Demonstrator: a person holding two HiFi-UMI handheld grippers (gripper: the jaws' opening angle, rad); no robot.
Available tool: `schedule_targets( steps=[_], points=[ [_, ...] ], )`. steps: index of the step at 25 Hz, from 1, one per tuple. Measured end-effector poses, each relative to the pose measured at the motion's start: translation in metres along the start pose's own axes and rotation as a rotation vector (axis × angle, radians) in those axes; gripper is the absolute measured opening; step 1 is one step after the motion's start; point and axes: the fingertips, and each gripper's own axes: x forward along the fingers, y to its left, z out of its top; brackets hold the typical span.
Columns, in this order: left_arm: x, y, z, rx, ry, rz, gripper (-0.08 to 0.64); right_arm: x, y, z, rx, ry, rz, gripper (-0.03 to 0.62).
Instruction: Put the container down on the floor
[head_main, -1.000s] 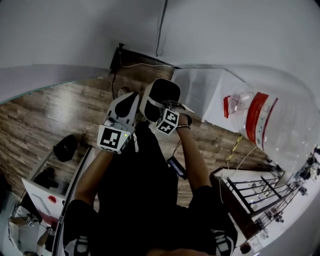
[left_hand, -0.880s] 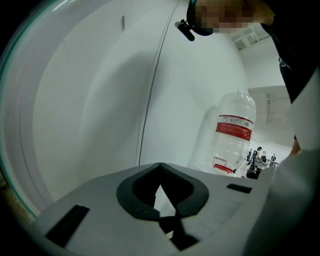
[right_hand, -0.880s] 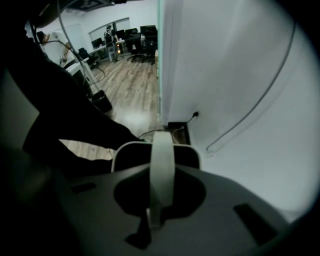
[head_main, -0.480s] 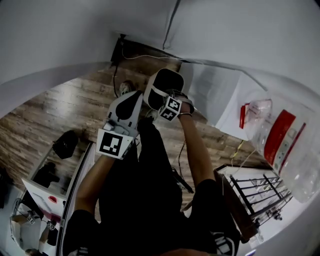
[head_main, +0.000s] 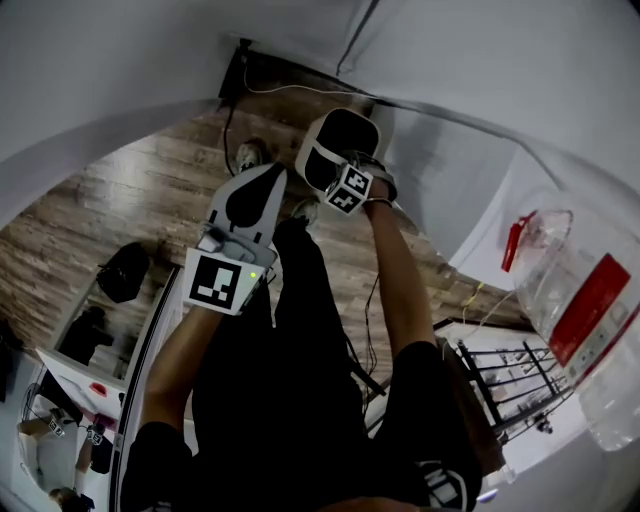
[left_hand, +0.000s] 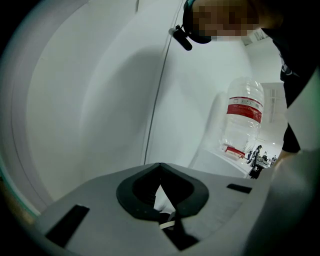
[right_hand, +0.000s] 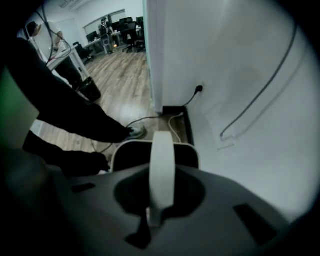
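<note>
The container is a large clear water bottle (head_main: 590, 310) with a red label. It stands on a white table (head_main: 480, 225) at the right of the head view, and the left gripper view shows the bottle (left_hand: 243, 117) farther off. My left gripper (head_main: 266, 178) and right gripper (head_main: 338, 140) are held out side by side in front of the person's body, above the wooden floor (head_main: 130, 215). They are well left of the bottle and touch nothing. Both are shut and empty: the left gripper (left_hand: 160, 165) points at the white wall, the right gripper (right_hand: 162, 145) at the foot of it.
A dark cable runs down the white wall (head_main: 120, 60) to a black box (head_main: 245, 75) at its foot. The person's shoes (head_main: 250, 155) stand below the grippers. A black bag (head_main: 125, 270) lies on the floor at left. A metal rack (head_main: 510, 390) stands at lower right.
The head view has swung, so the bottle has slid right and down in the picture. Both grippers have shifted slightly toward the wall, with their jaws unchanged.
</note>
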Motion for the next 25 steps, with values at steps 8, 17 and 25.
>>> schedule_targets(
  steps=[8,17,25],
  points=[
    [0.018,0.001,-0.023,-0.029,-0.001,0.003,0.031,0.046,-0.020,-0.018,-0.035,0.029,0.004,0.032],
    [0.030,0.003,-0.045,-0.031,-0.003,-0.006,0.031,0.093,-0.033,-0.043,-0.011,0.061,0.013,0.032],
    [0.041,0.012,-0.059,-0.026,-0.002,0.014,0.032,0.121,-0.050,-0.057,-0.042,0.093,0.000,0.032]
  ],
)
